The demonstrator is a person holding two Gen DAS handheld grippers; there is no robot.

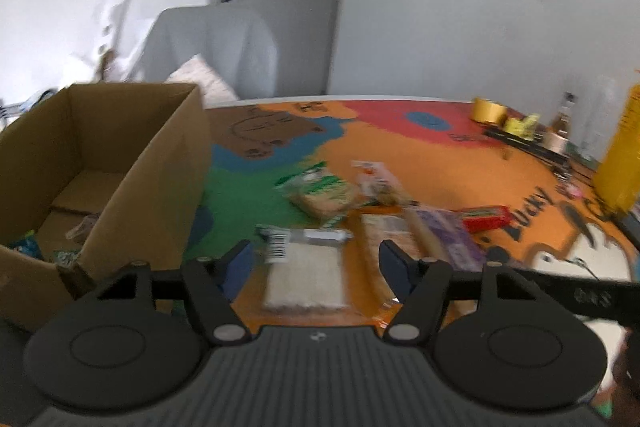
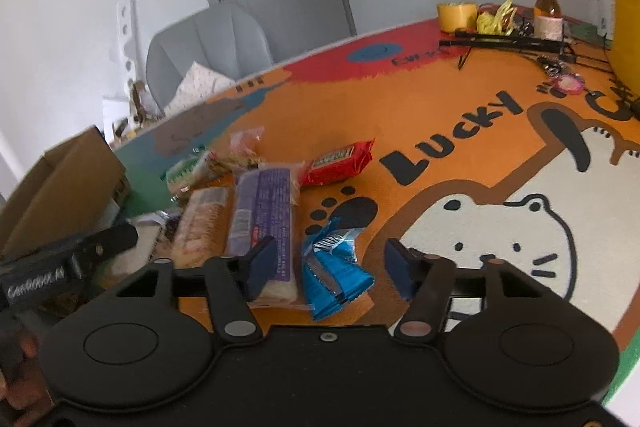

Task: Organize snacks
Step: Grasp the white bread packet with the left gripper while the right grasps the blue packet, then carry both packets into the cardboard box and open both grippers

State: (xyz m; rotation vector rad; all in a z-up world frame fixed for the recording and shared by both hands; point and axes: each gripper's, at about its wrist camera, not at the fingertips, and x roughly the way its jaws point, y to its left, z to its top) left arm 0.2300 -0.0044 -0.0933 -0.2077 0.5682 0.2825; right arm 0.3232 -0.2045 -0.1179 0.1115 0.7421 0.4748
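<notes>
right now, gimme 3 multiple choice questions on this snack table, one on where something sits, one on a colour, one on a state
1. Where does the cardboard box stand in the left wrist view?
A. left of the snack pile
B. right of the snack pile
C. on top of the snacks

2. What colour is the packet lying between the right gripper's fingers?
A. green
B. blue
C. white

3. How do the left gripper's jaws stand around the pale clear-wrapped packet?
A. clamped on it
B. apart, on either side of it, not pressing
C. shut with nothing near

Answers:
1 A, the box fills the left edge, with the snacks to its right.
2 B, its wrapper is bright blue with a silver patch.
3 B, gaps show between both pads and the packet.
</notes>
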